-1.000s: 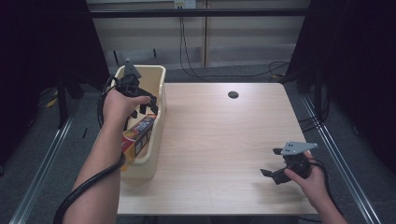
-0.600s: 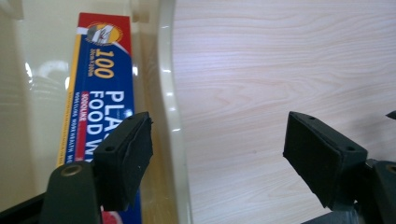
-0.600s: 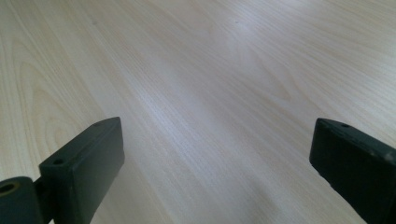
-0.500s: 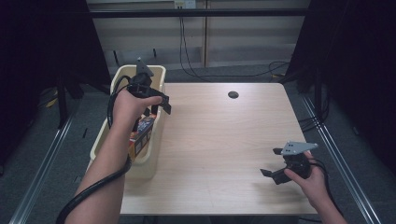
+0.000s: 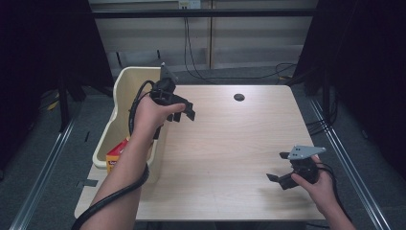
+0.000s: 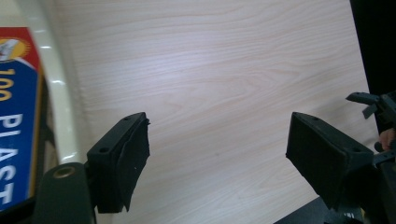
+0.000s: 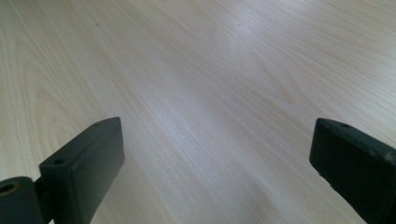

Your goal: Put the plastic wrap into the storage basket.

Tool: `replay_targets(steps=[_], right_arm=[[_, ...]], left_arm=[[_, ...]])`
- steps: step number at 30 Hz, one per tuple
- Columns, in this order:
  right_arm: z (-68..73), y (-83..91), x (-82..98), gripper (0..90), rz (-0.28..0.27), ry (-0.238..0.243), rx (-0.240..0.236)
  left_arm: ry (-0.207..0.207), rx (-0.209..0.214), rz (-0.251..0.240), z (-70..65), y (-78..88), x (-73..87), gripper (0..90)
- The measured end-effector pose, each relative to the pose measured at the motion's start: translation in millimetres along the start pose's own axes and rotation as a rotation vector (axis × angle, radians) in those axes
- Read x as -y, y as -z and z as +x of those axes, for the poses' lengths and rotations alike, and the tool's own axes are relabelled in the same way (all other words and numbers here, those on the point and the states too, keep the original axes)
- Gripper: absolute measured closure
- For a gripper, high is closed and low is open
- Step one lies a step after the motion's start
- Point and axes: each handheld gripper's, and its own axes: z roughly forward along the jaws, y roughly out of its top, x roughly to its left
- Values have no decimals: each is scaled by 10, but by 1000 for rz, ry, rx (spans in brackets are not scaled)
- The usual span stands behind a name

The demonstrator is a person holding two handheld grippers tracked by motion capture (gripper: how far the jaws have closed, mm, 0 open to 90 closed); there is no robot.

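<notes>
Pale wood-grain laminate covers the tabletop (image 5: 230,143), which is bare apart from a dark round grommet hole (image 5: 239,97) near its far edge. Nothing lies between the two grippers, so no obstacle stands on the working surface.

A cream plastic bin (image 5: 125,91) sits against the tabletop's left edge, reaching from the far left corner towards the near one. Judged from its position, it serves as the drop point, low and beside the work area so that items can be lowered in over its rim.

Inside the bin, at its near end, lies a red, blue and yellow printed box (image 5: 116,154); the left gripper view shows its blue panel with white lettering (image 6: 14,121) just beyond the bin's rim (image 6: 63,116). The box is touched by neither gripper and appears already deposited.

The left gripper (image 5: 184,111) is held above the tabletop just inside the left edge, beside the bin's far half. Its jaws have just been opening and now stand spread with nothing between them, which suggests a release completed.

The right gripper (image 5: 281,167) hovers low near the tabletop's near right corner, jaws wide apart and empty, apparently parked clear of the left arm's path. Its cable (image 5: 330,177) trails off the right edge.
</notes>
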Motion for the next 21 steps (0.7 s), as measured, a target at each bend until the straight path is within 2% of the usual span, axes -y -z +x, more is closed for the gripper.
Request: replay_targets(steps=[7, 13, 16, 21], right_arm=[[4, -1, -3, 31, -1, 4, 4], [13, -5, -4, 32, 1, 4, 5], [13, -5, -4, 32, 1, 5, 4], [10, -4, -4, 31, 0, 4, 2]], left_arm=[[-37, 25, -10, -147, -143, 20, 207], [-61, 52, 1, -275, -289, 37, 202], [-70, 52, 3, -337, -360, 42, 202], [-85, 61, 9, -372, -412, 41, 200]])
